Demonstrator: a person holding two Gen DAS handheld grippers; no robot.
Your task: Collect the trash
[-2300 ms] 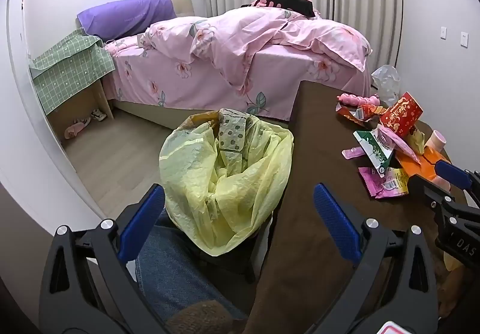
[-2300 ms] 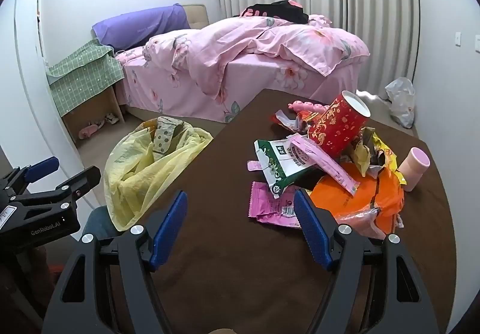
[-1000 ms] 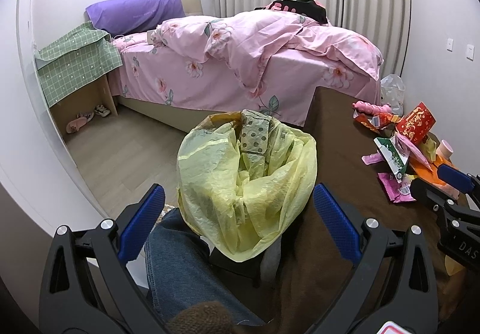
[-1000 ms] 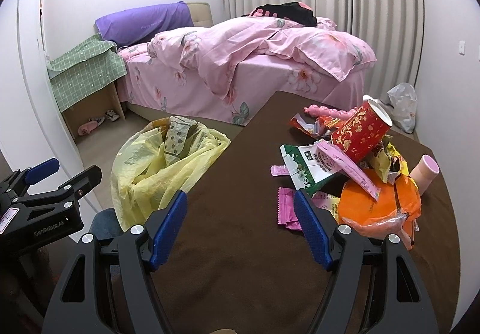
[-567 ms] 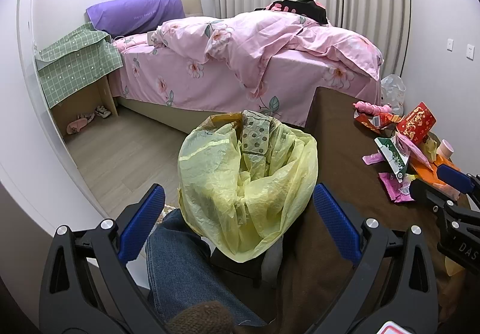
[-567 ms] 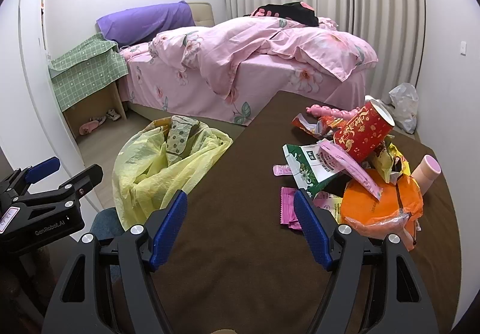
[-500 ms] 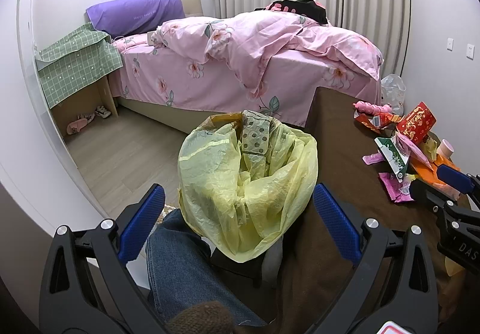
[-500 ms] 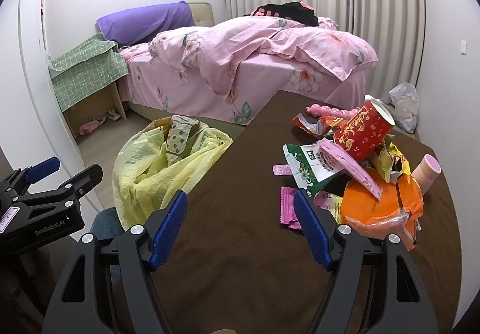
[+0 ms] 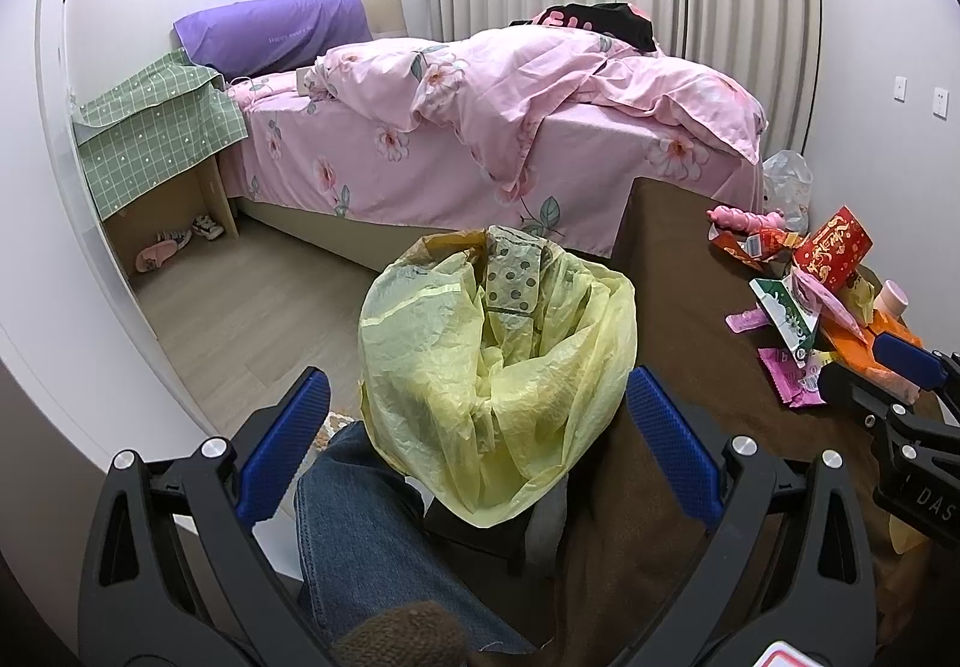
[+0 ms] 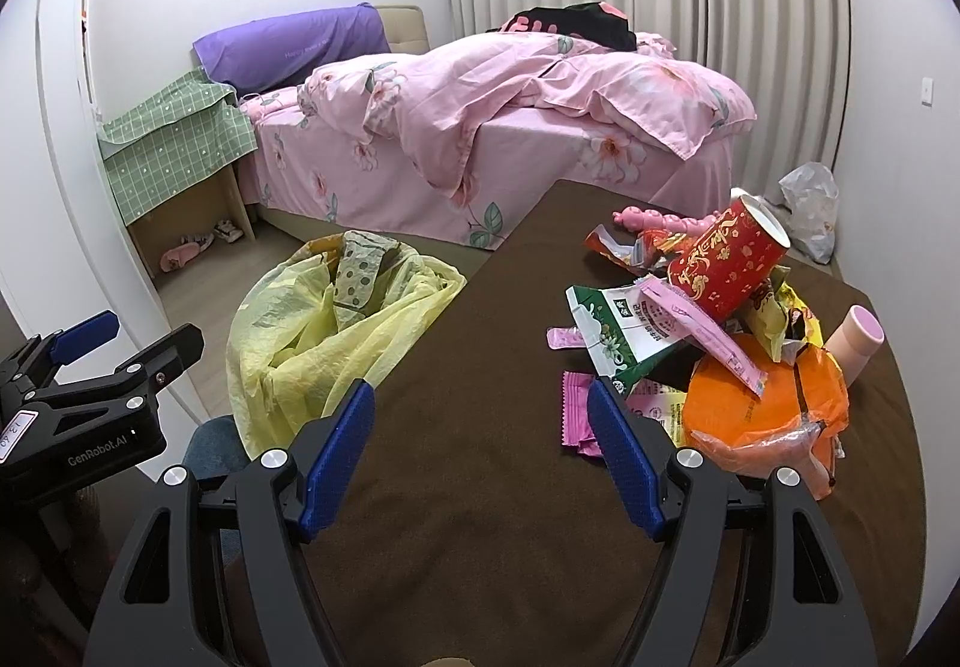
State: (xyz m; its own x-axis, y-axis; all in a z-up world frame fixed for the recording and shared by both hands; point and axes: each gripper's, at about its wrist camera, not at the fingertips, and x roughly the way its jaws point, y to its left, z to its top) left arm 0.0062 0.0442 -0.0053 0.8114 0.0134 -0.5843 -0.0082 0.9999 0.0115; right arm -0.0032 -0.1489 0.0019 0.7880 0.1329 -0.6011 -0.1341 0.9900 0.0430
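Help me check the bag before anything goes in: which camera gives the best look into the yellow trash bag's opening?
The left wrist view. The yellow trash bag sits dead ahead between the open left gripper, its mouth wide open. The right wrist view shows the bag off to the left, at an angle, beside the brown table.

Crumpled wrappers (image 10: 708,343) lie heaped on the brown table; an open yellow bag (image 9: 498,373) stands beside its edge.
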